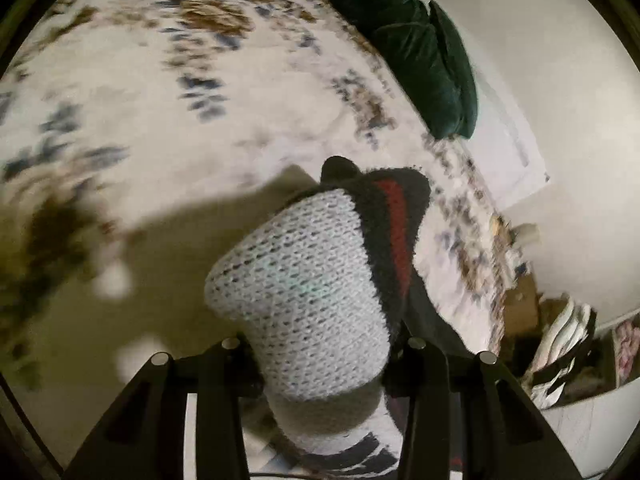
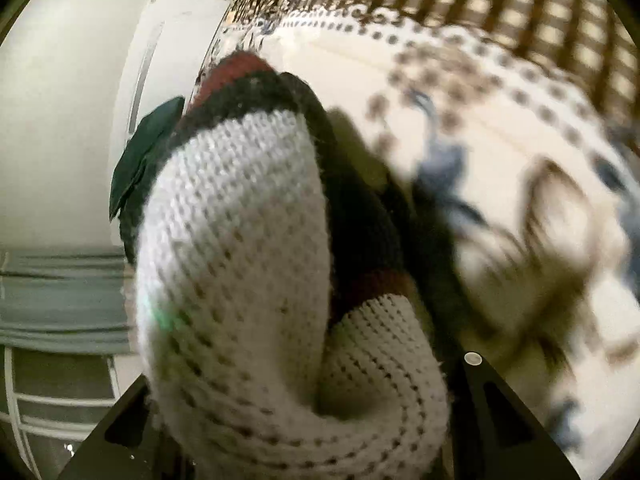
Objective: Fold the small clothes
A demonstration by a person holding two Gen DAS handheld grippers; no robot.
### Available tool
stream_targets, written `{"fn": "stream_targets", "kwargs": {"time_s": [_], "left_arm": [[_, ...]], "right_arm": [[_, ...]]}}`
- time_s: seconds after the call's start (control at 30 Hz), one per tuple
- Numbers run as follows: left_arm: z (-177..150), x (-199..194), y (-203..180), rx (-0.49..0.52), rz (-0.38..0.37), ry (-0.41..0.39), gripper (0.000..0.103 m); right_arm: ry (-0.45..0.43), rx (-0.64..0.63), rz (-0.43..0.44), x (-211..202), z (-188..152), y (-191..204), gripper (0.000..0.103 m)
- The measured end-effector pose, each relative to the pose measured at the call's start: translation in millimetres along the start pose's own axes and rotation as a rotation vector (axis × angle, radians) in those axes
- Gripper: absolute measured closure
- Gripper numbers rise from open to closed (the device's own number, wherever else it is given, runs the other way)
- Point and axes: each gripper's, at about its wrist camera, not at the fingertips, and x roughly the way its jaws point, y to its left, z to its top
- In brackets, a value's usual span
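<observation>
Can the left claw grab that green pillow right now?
Probably not. The left claw is already shut on the knit garment, and the pillow lies apart, at the bedspread's far edge.

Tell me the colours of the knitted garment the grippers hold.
The knitted garment is white with black and dark red stripes, clearest in the left wrist view.

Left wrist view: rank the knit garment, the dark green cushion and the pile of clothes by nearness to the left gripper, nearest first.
1. Knit garment: white, black and red, bunched between the fingers of the left gripper.
2. Pile of clothes: off the bed's edge, low right.
3. Dark green cushion: far end of the bed, against the wall, upper right.
</observation>
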Motion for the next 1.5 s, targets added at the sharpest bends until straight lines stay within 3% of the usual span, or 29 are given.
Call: {"fn": "stream_targets", "kwargs": {"time_s": [0.1,0.2,0.27,0.33,0.4,0.43,0.53,0.63,0.73,0.8,0.87,1.0,1.07,1.1,1.17,1.2,1.37,1.5], "left_arm": [[-21.9,-15.1,38.5,-0.012,0.071,0.067,0.063],[-37.1,2.2,86.8,-0.112,0.105,0.170,0.051],[-42.8,6.0,115.2,-0.204,0.078,0.227,0.049],[-47.4,-11.6,123.6,-0.220,0.068,0.233,0.047],[-49.1,-33.8,118.1,-0.156,0.106,0.227,0.047],[-48.8,-47.2,112.5,-0.116,0.133,0.224,0.047],[-38.1,-66.3,83.0,0.039,0.177,0.201,0.047],[-15.2,-51.6,33.5,0.262,0.189,0.166,0.047],[10.4,-10.8,-12.3,0.441,0.158,0.141,0.047],[25.2,27.7,-33.2,0.529,0.155,0.153,0.047],[36.2,63.1,-47.0,0.593,0.180,0.175,0.047],[45.0,125.1,-57.5,0.638,0.207,0.257,0.048],[44.2,136.5,-56.4,0.642,0.198,0.251,0.075],[43.7,136.1,-55.4,0.643,0.194,0.248,0.092],[45.1,124.0,-54.6,0.641,0.171,0.211,0.095],[44.2,113.4,-57.6,0.660,0.163,0.173,0.096],[52.2,99.5,-66.8,0.678,0.174,0.099,0.096],[68.8,119.5,-51.9,0.596,0.200,0.131,0.096]], "right_arm": [[0.051,0.032,-0.031,-37.1,-32.9,-39.6,0.069],[0.106,0.065,-0.069,-48.0,-65.0,-82.8,0.067],[0.137,0.117,-0.067,-42.4,-72.6,-109.0,0.060],[0.147,0.148,-0.096,-38.4,-73.0,-124.6,0.044],[0.152,0.134,-0.133,-45.4,-71.0,-126.1,0.043],[0.150,0.102,-0.153,-52.8,-71.1,-122.9,0.037],[0.112,-0.040,-0.310,-86.2,-64.9,-104.2,0.034],[0.021,-0.181,-0.396,-116.6,-40.9,-72.7,0.034],[-0.045,-0.313,-0.425,-115.7,-0.2,-20.9,0.034],[-0.048,-0.370,-0.409,-96.2,33.9,14.9,0.034],[-0.044,-0.427,-0.406,-71.0,46.3,41.9,0.034],[0.008,-0.541,-0.425,-3.4,86.7,84.3,0.034],[0.045,-0.554,-0.444,38.1,95.2,80.3,0.034],[0.068,-0.544,-0.452,51.3,100.4,78.8,0.035],[0.087,-0.523,-0.460,67.5,102.1,73.4,0.067],[0.064,-0.508,-0.459,65.4,103.7,74.1,0.094],[-0.068,-0.537,-0.413,33.8,91.0,88.3,0.094],[-0.100,-0.514,-0.418,26.1,97.4,89.7,0.094]]}}
